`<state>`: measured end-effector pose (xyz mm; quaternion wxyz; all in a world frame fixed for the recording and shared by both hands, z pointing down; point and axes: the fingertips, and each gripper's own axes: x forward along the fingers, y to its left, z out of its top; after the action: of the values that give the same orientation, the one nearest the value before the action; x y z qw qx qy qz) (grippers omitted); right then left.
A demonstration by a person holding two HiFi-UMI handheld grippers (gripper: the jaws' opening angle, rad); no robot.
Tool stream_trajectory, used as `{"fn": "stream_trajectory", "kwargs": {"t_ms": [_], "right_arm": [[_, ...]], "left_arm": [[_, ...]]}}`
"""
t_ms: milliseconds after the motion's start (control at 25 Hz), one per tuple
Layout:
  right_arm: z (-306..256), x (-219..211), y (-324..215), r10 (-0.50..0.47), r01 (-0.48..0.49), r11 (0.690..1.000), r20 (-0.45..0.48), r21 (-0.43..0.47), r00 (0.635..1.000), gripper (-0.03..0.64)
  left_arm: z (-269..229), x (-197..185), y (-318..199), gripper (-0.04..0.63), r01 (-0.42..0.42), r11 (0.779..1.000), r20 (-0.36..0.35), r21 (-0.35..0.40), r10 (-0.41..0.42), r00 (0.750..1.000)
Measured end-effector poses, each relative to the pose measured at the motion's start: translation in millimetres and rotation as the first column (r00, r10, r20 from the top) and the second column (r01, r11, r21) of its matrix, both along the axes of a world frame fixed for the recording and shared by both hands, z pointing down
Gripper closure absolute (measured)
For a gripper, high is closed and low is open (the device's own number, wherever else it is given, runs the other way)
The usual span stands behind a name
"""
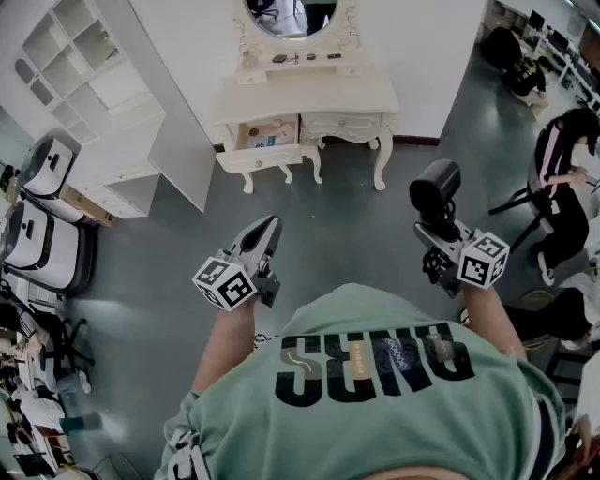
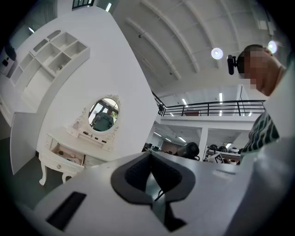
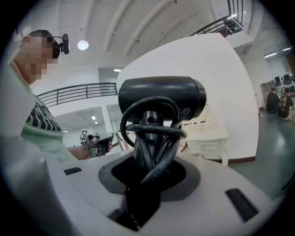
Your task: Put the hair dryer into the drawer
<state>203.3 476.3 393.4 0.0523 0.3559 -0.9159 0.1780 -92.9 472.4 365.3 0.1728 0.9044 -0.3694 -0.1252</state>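
Note:
The black hair dryer [image 1: 434,187] [image 3: 161,99] stands upright in my right gripper [image 1: 437,231] [image 3: 147,171], which is shut on its handle; the black cord is wound around that handle. My left gripper [image 1: 266,234] [image 2: 150,156] is shut and holds nothing; it points toward the white dressing table [image 1: 309,96] [image 2: 48,161]. The table's left drawer [image 1: 265,135] [image 2: 68,155] is pulled open, with small items inside. Both grippers hover over the grey floor, well short of the table. The hair dryer [image 2: 188,150] also shows small in the left gripper view.
An oval mirror [image 1: 295,14] stands on the dressing table. A white shelf unit [image 1: 89,89] and black-and-white cases [image 1: 42,202] line the left side. People sit at the right [image 1: 562,169]. Grey floor lies between me and the table.

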Motion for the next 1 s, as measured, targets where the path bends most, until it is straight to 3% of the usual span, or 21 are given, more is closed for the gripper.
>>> {"fn": "stream_trajectory", "kwargs": {"t_ms": [640, 1000], "right_arm": [[3.8, 15.4, -1.9, -0.006, 0.006, 1.000, -0.011, -0.021, 1.000, 0.490], [3.9, 57.4, -2.9, -0.014, 0.014, 1.000, -0.030, -0.012, 0.999, 0.491]], "left_arm": [[-3.0, 16.9, 1.3, 0.591, 0.008, 1.000, -0.008, -0.001, -0.008, 1.000], [-5.8, 61.4, -2.6, 0.591, 0.010, 1.000, -0.008, 0.015, -0.010, 1.000]]}}
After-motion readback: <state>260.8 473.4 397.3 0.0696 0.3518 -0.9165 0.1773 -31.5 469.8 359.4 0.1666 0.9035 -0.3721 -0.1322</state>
